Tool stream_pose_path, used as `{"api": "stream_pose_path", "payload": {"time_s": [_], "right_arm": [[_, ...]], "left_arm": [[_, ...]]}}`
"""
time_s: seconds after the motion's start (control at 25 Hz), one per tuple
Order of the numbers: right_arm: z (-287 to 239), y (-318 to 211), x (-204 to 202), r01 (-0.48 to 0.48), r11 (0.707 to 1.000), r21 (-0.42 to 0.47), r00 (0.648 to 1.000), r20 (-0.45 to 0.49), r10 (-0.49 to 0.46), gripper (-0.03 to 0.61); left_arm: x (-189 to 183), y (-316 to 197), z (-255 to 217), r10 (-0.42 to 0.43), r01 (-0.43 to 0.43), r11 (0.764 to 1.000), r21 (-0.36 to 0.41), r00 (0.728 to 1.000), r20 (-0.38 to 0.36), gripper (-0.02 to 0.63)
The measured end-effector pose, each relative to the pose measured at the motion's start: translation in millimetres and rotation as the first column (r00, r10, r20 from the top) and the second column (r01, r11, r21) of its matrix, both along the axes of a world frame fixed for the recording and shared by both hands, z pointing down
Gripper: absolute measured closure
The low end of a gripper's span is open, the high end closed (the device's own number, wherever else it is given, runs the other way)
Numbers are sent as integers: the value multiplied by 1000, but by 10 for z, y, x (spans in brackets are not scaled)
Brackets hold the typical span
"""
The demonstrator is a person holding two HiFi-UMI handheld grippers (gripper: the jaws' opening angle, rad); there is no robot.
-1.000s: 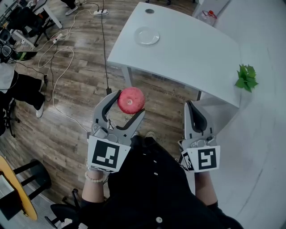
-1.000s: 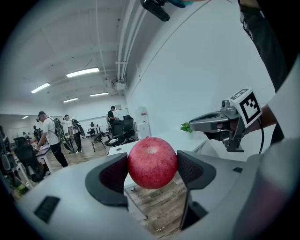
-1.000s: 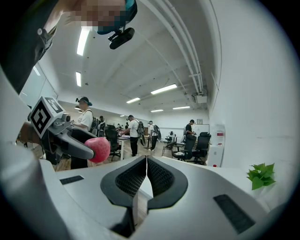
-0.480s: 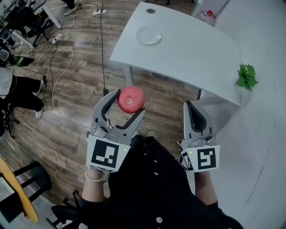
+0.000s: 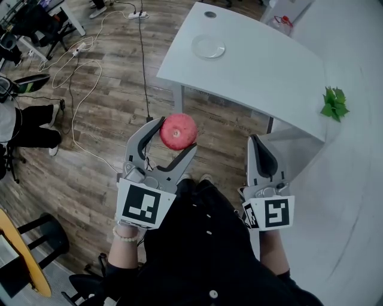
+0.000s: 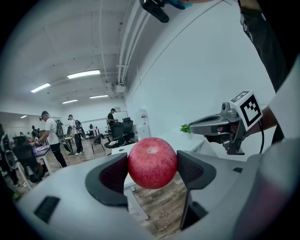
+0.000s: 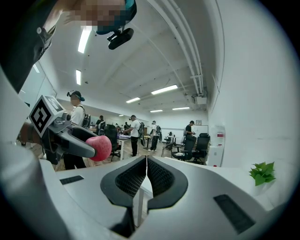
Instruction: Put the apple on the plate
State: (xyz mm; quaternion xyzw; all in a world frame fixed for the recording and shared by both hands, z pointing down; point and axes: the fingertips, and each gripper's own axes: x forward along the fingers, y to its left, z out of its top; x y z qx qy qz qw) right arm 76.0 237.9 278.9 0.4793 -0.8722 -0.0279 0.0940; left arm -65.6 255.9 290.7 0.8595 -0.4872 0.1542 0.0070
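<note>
A red apple (image 5: 178,131) is clamped between the jaws of my left gripper (image 5: 173,136), held in the air above the wooden floor, short of the white table (image 5: 263,66). In the left gripper view the apple (image 6: 152,162) fills the gap between the two dark pads. A clear glass plate (image 5: 208,46) lies on the far left part of the table. My right gripper (image 5: 260,145) hangs beside the left one, jaws pressed together with nothing between them. The apple (image 7: 99,147) also shows at the left of the right gripper view.
A small green plant (image 5: 334,103) stands at the table's right end, against the white wall. Cables and a power strip (image 5: 136,14) trail over the floor on the left. Chairs and several people fill the office behind. A round wooden tabletop (image 5: 24,257) shows at lower left.
The view has moved slightly toward the table, so table and plate sit a bit further right in the head view. Both grippers keep their pose, apple still held.
</note>
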Motion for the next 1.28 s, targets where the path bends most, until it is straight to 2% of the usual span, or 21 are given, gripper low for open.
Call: {"api": "stream_pose_path", "payload": {"time_s": [0.68,0.92,1.28], "right_arm": [[13,97,-207,-8,1000,16,1000,-30,8,535],[7,-81,-223,5,1000,26,999,-40,-4,535],[12,-456,-97,10,999,31,999,-36,-9,535]], "left_arm": [[-258,51,-9,-10,11,999,37,1000,-21,272],[-299,-107,19,-33,34,999,30,999,-35,273],[-184,-425,66,-40,40,999,20,999,-18,272]]}}
